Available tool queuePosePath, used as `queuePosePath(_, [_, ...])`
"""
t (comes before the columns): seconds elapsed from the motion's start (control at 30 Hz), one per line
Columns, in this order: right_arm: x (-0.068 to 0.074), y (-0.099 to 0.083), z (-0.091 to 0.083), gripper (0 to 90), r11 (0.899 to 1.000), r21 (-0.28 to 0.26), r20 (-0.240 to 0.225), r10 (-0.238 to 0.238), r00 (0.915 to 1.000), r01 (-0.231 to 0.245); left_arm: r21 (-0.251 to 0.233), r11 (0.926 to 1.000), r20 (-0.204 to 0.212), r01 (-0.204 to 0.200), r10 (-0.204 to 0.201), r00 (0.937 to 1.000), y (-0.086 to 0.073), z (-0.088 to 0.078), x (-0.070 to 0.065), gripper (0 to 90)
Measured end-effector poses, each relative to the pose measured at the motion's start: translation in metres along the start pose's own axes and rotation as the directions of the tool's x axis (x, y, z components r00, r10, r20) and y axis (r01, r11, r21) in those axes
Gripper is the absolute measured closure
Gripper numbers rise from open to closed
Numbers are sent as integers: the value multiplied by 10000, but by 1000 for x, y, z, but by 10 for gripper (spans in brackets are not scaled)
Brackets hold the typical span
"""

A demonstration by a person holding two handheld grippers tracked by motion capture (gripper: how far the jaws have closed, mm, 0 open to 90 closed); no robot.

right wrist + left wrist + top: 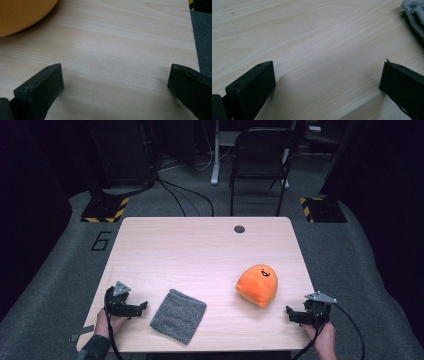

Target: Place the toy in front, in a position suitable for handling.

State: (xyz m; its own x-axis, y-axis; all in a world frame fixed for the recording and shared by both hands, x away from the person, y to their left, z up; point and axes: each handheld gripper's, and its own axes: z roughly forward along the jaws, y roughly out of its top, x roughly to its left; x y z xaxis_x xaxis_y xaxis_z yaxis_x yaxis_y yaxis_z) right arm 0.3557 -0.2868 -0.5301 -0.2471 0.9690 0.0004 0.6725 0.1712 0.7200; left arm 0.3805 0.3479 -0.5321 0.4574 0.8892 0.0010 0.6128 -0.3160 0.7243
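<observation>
An orange plush toy [257,284] with a small black face lies on the right half of the light wooden table [200,250]. A grey knitted cloth [178,315] lies flat near the front edge, left of centre. My left gripper [142,307] rests at the front left corner, just left of the cloth, open with bare table between its jaws [327,75]. The cloth's edge [415,15] shows at the upper right of the left gripper view. My right gripper [292,314] rests at the front right, open and empty [115,76], with the plush [22,15] to its upper left.
A dark round cable hole [239,229] sits near the table's far edge. Behind the table stand a black folding chair [260,160] and cables on grey floor. The table's right edge [193,37] runs close to my right gripper.
</observation>
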Motion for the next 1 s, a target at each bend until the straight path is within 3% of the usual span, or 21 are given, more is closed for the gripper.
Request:
queuePosePath(0.6, [1,1,0,0,9999,105,-196,-124,9997,126,94,9999,70,-103,102,9999,1,-1,1,0])
queuePosePath(0.87, [1,9,-5,0,9942,667,-608,-809,9949,849,96,9999,82,-118,117,9999,1,-1,1,0])
queuePosePath(0.9, [3,12,-7,0,9946,631,-629,-786,9949,825,95,9999,80,-113,113,9999,1,-1,1,0])
queuePosePath(1.0, [7,20,-13,0,9901,464,-809,-1287,9884,1327,93,9999,82,-115,114,9999,1,-1,1,0])
